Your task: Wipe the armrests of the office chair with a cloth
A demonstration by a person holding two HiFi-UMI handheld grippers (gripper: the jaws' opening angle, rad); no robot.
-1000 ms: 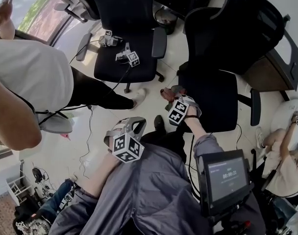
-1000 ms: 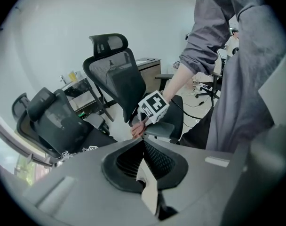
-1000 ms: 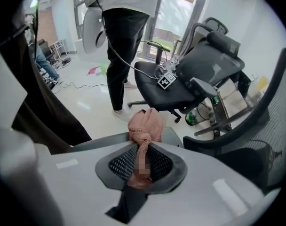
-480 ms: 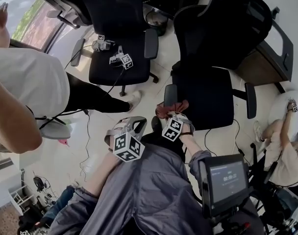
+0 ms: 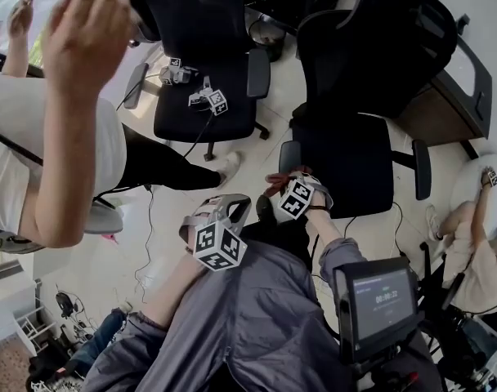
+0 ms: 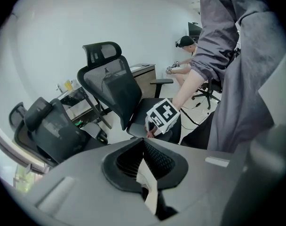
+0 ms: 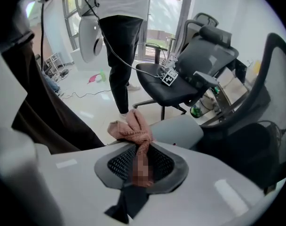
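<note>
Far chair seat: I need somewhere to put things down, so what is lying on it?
One marker-cube device lies near the edge of the far chair seat, and a second device lies nearer its middle. Anything beneath them is covered.

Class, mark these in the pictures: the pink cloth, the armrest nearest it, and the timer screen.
pink cloth (image 7: 131, 126): right gripper view, bunched upper folds.
armrest (image 5: 288, 155): head view, middle of its pad.
timer screen (image 5: 383, 300): head view, centre of the display.

Pale glossy floor (image 5: 93, 260), bright window (image 7: 157, 18); wooden desk (image 5: 441, 96)
</note>
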